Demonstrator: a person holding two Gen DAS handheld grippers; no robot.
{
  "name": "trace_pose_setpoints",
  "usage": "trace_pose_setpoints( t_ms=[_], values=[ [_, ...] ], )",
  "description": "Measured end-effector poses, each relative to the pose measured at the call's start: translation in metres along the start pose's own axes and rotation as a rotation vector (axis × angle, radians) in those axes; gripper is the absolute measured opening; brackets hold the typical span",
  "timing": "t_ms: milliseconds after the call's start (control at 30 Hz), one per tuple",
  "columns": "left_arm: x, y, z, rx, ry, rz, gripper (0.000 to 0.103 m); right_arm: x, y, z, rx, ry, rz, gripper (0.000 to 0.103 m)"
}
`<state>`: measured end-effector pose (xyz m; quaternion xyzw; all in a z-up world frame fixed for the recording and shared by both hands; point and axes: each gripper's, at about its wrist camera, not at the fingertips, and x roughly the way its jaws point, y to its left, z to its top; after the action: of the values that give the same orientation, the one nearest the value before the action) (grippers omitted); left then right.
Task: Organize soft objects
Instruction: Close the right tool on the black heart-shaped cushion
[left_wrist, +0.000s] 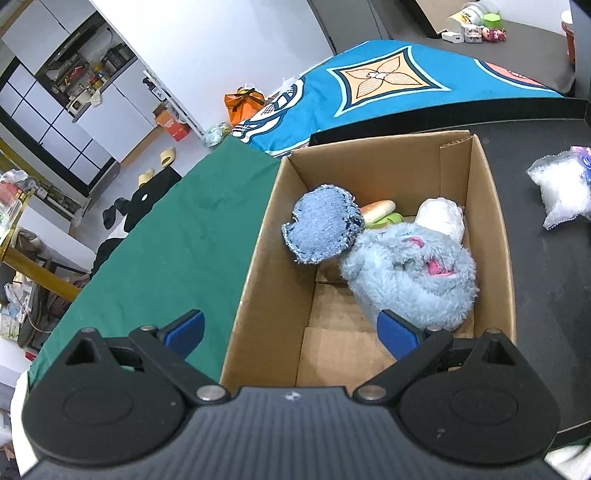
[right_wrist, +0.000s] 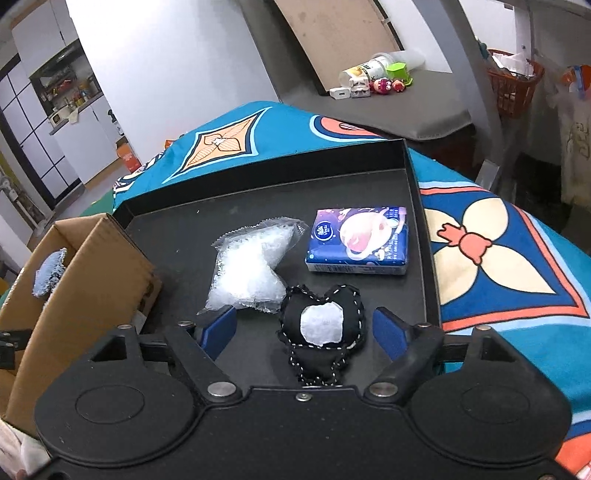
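Observation:
A cardboard box (left_wrist: 258, 236) stands on a green cloth and holds a fluffy blue plush (left_wrist: 410, 273), a denim pad (left_wrist: 321, 229), a white bundle (left_wrist: 441, 216) and a bread-shaped toy (left_wrist: 376, 209). My left gripper (left_wrist: 291, 332) hovers open over the box's near left wall, with nothing between its fingers. In the right wrist view a black tray (right_wrist: 413, 173) carries a black heart-shaped cushion (right_wrist: 321, 325) with a white patch, a clear plastic bag (right_wrist: 251, 266) and a blue tissue pack (right_wrist: 358, 242). My right gripper (right_wrist: 304, 330) straddles the cushion, open, with gaps on both sides.
The box (right_wrist: 81, 273) stands at the tray's left edge. A teal patterned cloth (right_wrist: 498, 258) covers the table around the tray. Behind it a grey surface holds a cup, a charger and small toys (right_wrist: 369, 83). An orange basket (right_wrist: 513, 85) stands at the far right.

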<state>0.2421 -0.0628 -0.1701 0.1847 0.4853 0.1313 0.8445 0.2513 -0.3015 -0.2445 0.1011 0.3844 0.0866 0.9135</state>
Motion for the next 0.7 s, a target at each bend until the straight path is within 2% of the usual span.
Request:
trace_pose_setpoints(
  t_ms=[233,300,400,500,700],
  values=[
    [0.004,0.0,0.0,0.002,0.006,-0.016,0.099,0.012,0.011,-0.006,-0.096,0.014,-0.063,0.07],
    [0.006,0.0,-0.001,0.002,0.007,-0.019,0.099,0.012,0.013,-0.007,-0.116,0.008,-0.09,0.055],
    [0.008,0.004,-0.003,-0.006,0.013,-0.023,0.099,0.009,0.011,-0.006,-0.115,0.008,-0.101,0.046],
    [0.008,0.007,-0.006,-0.015,0.009,-0.026,0.099,0.006,0.011,-0.005,-0.108,0.018,-0.101,0.042],
    [0.01,0.019,-0.011,-0.048,0.014,-0.038,0.099,-0.004,0.021,-0.003,-0.142,0.032,-0.127,0.042]
  ],
)
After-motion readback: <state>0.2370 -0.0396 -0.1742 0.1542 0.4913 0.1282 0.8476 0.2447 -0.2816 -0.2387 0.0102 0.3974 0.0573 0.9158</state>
